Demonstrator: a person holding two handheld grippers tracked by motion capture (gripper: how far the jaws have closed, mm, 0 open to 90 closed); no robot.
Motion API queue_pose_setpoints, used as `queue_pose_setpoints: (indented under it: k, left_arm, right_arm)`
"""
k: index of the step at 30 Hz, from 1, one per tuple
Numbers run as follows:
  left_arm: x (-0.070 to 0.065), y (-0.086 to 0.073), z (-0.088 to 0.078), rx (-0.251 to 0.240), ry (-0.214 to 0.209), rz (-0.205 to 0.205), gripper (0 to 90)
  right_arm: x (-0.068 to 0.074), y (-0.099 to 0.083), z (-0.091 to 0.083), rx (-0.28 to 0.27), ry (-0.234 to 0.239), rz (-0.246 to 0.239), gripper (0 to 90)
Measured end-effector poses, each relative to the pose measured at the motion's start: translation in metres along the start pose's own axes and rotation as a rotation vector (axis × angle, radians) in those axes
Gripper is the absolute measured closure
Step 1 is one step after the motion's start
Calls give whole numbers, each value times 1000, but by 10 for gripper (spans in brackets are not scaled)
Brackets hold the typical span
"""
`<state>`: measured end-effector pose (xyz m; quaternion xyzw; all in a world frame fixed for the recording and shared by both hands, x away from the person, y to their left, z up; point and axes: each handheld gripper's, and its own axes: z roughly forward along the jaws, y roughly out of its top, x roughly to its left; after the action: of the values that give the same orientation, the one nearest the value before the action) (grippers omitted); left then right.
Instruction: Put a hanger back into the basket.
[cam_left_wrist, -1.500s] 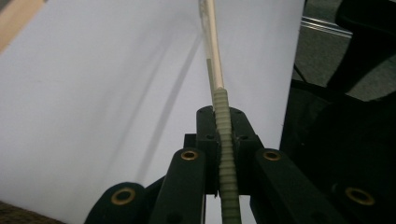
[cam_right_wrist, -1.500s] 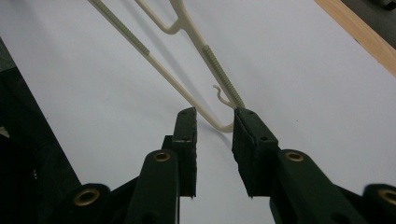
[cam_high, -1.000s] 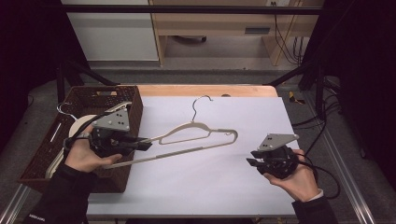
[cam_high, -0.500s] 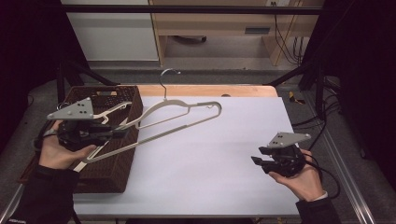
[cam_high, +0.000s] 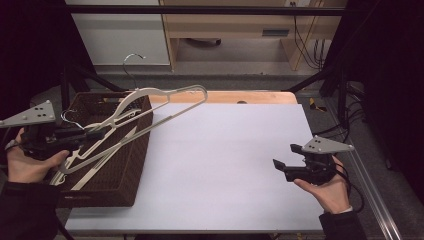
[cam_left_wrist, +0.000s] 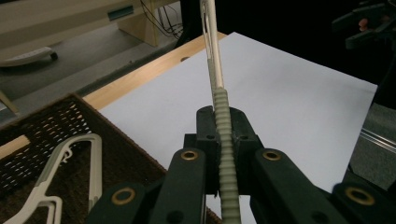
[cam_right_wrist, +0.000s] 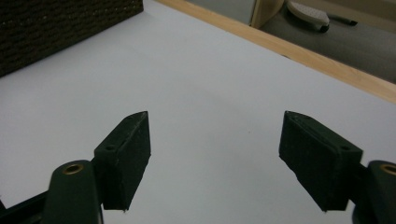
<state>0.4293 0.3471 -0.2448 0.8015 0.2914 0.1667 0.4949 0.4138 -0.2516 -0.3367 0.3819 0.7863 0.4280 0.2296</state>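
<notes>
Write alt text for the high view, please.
The left gripper, held in a person's hand, clamps a cream hanger above a brown wicker basket with other hangers inside. The right gripper, jaws apart and empty, hovers over the white table.

L gripper (cam_high: 95, 135) clamped – R gripper (cam_high: 285, 163) agape

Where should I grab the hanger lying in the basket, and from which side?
Take the hanger by its straight side arm, coming from above with the jaws across it. It lies flat in the basket, whose woven walls block a sideways approach, and the thin arm looks easier to pinch than the notched end.
</notes>
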Motion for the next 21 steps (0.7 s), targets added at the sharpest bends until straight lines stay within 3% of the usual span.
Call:
queue_pose_setpoints:
  k: [4,21]
  left_arm:
    - [9,-6,-9,-20,22,-25,854]
    - [46,-49,-55,-42,115,-115,854]
  right_arm:
    - [-1,-2,2,-18,2,18,212]
    - [0,-6,6,-16,1,13,192]
